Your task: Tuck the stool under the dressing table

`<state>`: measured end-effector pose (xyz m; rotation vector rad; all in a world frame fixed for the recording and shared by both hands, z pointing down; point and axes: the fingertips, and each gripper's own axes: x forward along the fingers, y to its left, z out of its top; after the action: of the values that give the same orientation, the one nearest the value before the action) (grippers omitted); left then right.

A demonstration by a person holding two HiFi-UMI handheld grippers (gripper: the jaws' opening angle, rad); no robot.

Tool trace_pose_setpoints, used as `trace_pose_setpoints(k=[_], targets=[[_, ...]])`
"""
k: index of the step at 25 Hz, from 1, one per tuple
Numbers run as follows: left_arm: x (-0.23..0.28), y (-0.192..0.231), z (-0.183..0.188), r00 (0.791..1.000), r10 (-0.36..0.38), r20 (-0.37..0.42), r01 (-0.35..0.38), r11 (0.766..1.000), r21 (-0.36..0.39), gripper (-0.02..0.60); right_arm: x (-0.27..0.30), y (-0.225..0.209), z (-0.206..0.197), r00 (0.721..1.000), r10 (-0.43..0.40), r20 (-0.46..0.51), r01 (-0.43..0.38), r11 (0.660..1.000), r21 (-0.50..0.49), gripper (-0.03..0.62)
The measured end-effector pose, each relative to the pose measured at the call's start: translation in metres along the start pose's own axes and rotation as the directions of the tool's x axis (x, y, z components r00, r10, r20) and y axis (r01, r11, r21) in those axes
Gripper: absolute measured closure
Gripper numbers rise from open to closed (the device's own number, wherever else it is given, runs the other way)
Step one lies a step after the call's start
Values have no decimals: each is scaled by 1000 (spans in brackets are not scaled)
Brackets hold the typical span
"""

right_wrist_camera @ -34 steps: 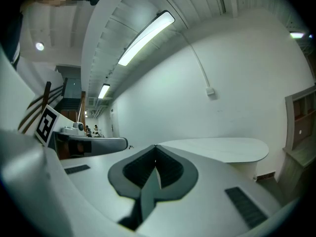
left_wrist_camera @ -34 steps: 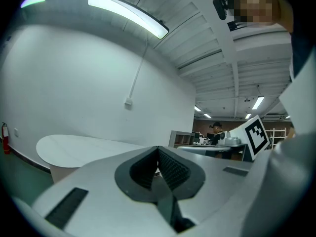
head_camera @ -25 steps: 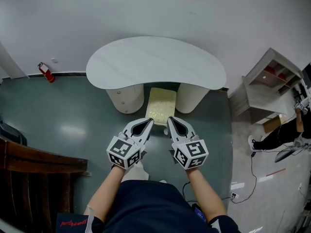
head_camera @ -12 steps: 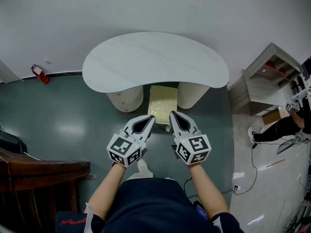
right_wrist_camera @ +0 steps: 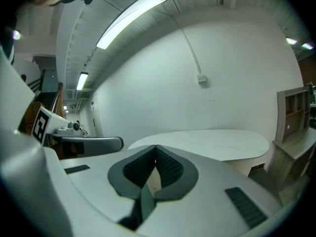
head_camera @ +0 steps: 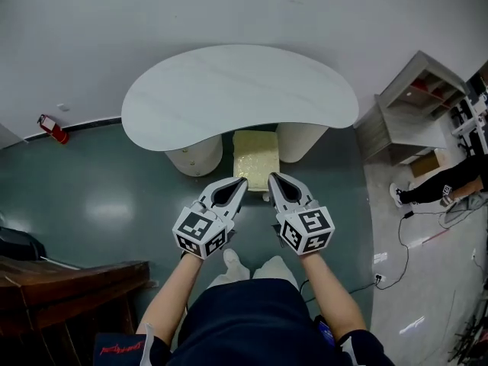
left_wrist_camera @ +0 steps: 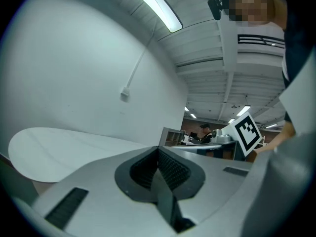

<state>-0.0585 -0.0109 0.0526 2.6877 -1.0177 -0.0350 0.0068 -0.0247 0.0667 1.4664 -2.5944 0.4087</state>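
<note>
Left gripper [head_camera: 241,181]: jaws closed tip to tip, nothing between them. The left gripper view confirms it, with the ribbed pads [left_wrist_camera: 170,168] meeting along one seam. Right gripper [head_camera: 271,177]: jaws likewise pressed together and empty, the seam running straight up the middle in the right gripper view. Both grippers are held side by side at the same height, tips angled slightly toward each other, marker cubes toward the person.

Directly ahead of the two tips sits the stool [head_camera: 255,154] — a pale yellow cushioned seat. Its far end lies beneath the edge of the dressing table [head_camera: 240,90], between the left pedestal [head_camera: 194,157] and the right pedestal [head_camera: 302,139]; its near end projects onto the floor [head_camera: 99,197]. The tips lie just beside the seat's near edge; contact cannot be determined.

The table top is white and kidney-shaped, set against a white wall [head_camera: 229,6].

Surroundings — a red fire extinguisher [head_camera: 52,127] at the wall base to the left, dark wooden furniture [head_camera: 69,280] at lower left, a grey shelf unit [head_camera: 415,109] to the right.
</note>
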Motion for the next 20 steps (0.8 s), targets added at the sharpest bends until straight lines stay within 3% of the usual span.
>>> trace_pose_setpoints(k=[9, 20], targets=[[15, 6, 2, 1000, -3, 9, 3, 1000, 8, 568, 3, -13, -4, 1000, -12, -5, 12, 1000, -9, 580], [70, 17, -2, 999, 39, -2, -39, 999, -14, 568, 24, -62, 4, 999, 30, -23, -30, 999, -10, 580]])
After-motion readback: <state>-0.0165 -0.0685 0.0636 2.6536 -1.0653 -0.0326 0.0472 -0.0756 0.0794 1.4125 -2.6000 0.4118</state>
